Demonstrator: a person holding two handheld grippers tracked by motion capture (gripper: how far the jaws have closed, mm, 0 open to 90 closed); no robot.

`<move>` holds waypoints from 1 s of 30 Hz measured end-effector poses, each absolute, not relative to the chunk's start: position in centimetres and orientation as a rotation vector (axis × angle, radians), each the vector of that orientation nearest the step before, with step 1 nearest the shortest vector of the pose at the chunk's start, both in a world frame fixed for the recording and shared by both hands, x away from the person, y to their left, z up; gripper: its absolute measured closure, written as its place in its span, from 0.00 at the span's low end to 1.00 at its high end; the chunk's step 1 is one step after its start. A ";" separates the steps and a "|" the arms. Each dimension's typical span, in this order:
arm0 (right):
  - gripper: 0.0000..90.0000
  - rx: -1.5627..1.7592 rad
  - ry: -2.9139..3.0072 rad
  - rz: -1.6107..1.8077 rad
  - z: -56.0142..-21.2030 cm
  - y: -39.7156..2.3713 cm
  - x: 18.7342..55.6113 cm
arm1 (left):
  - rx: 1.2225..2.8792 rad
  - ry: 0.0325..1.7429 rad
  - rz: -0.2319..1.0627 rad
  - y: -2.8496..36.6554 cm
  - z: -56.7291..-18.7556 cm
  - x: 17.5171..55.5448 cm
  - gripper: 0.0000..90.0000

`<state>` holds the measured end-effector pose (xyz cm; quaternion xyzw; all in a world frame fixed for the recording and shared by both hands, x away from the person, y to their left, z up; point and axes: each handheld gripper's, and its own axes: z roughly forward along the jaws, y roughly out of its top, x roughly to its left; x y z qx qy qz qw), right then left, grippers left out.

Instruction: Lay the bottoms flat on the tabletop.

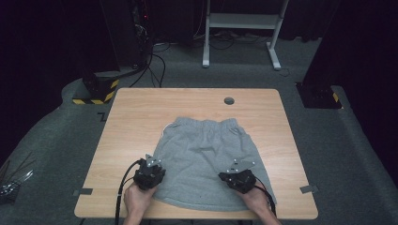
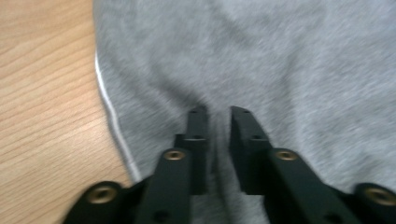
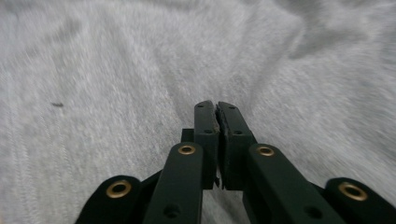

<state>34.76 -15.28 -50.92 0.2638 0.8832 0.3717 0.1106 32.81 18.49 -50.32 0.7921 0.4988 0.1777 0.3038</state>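
Your left gripper (image 1: 150,171) sits at the near left edge of the grey shorts (image 1: 206,159), which lie flat in the middle of the wooden table (image 1: 136,117), waistband away from you. In the left gripper view your jaws stand a little apart over the soft, fleecy cloth (image 2: 289,70), with a ridge of fabric running between them; whether they actually pinch it is hard to tell, since the picture is blurred. That view also shows a thin white cord (image 2: 112,116) along the garment's edge and the pale wood grain beside it.

Your right gripper (image 1: 238,177) rests on the near right part of the shorts. In the right gripper view its jaws (image 3: 215,116) are pressed together, tips down against the cloth; any fabric caught between them is hidden.

The high view alone shows the round hole (image 1: 229,101) near the table's far edge and grey tape strips (image 1: 83,191) at the near corners.
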 end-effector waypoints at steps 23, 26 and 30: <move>0.62 1.008 2.395 1.111 -51.0 -17.7 40.2 | 2.115 1.175 0.465 13.4 -50.1 35.8 0.54; 0.62 0.916 2.463 1.152 -50.6 -17.3 37.3 | 2.147 1.145 0.418 13.4 -50.4 33.7 0.52; 0.75 0.869 2.558 1.056 -51.8 -16.1 35.6 | 2.154 1.147 0.419 13.7 -51.3 32.6 0.62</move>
